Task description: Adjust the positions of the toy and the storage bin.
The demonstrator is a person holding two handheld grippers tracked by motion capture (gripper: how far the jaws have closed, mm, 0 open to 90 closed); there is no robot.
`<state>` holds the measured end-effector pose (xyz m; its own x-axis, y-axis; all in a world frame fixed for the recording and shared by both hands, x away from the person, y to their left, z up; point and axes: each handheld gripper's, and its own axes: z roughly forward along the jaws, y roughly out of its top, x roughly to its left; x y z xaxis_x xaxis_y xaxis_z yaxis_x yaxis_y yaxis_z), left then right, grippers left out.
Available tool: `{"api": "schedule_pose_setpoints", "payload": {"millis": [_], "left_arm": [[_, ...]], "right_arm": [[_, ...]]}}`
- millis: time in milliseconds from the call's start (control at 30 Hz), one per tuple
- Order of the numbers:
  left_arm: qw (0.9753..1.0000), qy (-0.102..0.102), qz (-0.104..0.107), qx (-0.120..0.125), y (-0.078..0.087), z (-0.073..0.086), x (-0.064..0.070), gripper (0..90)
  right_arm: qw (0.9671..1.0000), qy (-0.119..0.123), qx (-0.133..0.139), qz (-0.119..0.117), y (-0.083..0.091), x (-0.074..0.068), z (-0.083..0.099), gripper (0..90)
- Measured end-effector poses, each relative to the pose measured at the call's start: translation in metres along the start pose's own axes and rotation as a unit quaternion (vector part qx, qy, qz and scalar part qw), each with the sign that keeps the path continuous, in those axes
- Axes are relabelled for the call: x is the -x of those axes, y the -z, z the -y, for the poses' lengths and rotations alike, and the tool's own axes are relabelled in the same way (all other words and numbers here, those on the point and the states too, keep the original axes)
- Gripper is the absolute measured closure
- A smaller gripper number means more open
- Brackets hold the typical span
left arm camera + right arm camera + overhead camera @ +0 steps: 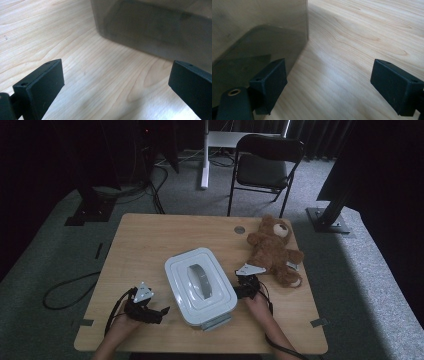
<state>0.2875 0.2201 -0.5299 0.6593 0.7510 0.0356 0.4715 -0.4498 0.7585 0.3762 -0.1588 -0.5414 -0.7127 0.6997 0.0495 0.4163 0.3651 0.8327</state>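
A white lidded box with a grey handle on its lid sits in the middle of the wooden table. My left gripper lies low on the table at the box's left, open and holding nothing. In the left gripper view the left gripper has its jaws wide apart, with the box's smoky wall ahead at the upper right. My right gripper is beside the box's right side, also open. The right gripper view has the right gripper over bare wood, with the box wall at its left.
A brown teddy bear lies on the table's right side, just beyond my right gripper. A round grommet sits near the far edge. A black chair stands behind the table. Cables trail on the floor at the left.
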Motion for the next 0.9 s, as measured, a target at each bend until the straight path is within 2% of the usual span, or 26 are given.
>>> {"api": "schedule_pose_setpoints", "payload": {"millis": [33, 67, 100, 133, 167, 200, 233, 300, 433, 567, 700, 900], "left_arm": [[1.0000, 0.000, 0.000, 0.000, 0.000, 0.000, 0.000, 0.8], [0.9998, 0.014, 0.007, -0.008, 0.003, 0.004, -0.003, 0.8], [0.9998, 0.014, 0.007, -0.008, 0.003, 0.004, -0.003, 0.8], [0.9995, 0.025, 0.014, 0.010, 0.009, 0.006, -0.005, 0.8], [0.9995, 0.025, 0.014, 0.010, 0.009, 0.006, -0.005, 0.8], [0.9991, 0.036, 0.019, 0.014, 0.013, 0.007, -0.006, 0.8], [0.9993, 0.033, 0.016, 0.009, 0.016, 0.007, -0.007, 0.8], [0.9997, 0.024, 0.009, 0.007, 0.020, 0.008, -0.006, 0.9], [0.9996, 0.025, 0.010, 0.000, 0.026, 0.012, -0.006, 0.9], [0.9994, 0.033, -0.003, -0.008, 0.027, 0.019, -0.008, 0.9], [0.9991, 0.040, 0.004, -0.011, 0.029, 0.026, -0.011, 0.9], [0.9989, 0.044, 0.002, -0.014, 0.032, 0.032, -0.014, 0.9]], "right_arm": [[1.0000, -0.001, -0.001, -0.001, 0.001, 0.000, 0.001, 12.9], [1.0000, -0.002, -0.001, -0.007, 0.004, 0.000, 0.003, 12.9], [1.0000, -0.002, -0.001, -0.007, 0.004, 0.000, 0.003, 12.9], [1.0000, 0.002, -0.001, 0.000, 0.008, 0.000, 0.006, 12.9], [1.0000, 0.002, -0.001, 0.000, 0.008, 0.000, 0.006, 12.9], [1.0000, 0.002, 0.000, -0.001, 0.010, 0.000, 0.007, 12.9], [1.0000, -0.003, 0.004, -0.006, 0.014, 0.002, 0.010, 12.9], [1.0000, -0.007, 0.004, 0.003, 0.019, 0.004, 0.014, 12.8], [0.9998, -0.011, 0.006, 0.015, 0.029, 0.008, 0.022, 12.5], [0.9995, -0.020, 0.005, 0.025, 0.038, 0.013, 0.029, 12.4], [0.9989, -0.028, 0.004, 0.039, 0.047, 0.018, 0.035, 12.2], [0.9975, -0.047, 0.006, 0.053, 0.062, 0.025, 0.047, 12.2]]}}
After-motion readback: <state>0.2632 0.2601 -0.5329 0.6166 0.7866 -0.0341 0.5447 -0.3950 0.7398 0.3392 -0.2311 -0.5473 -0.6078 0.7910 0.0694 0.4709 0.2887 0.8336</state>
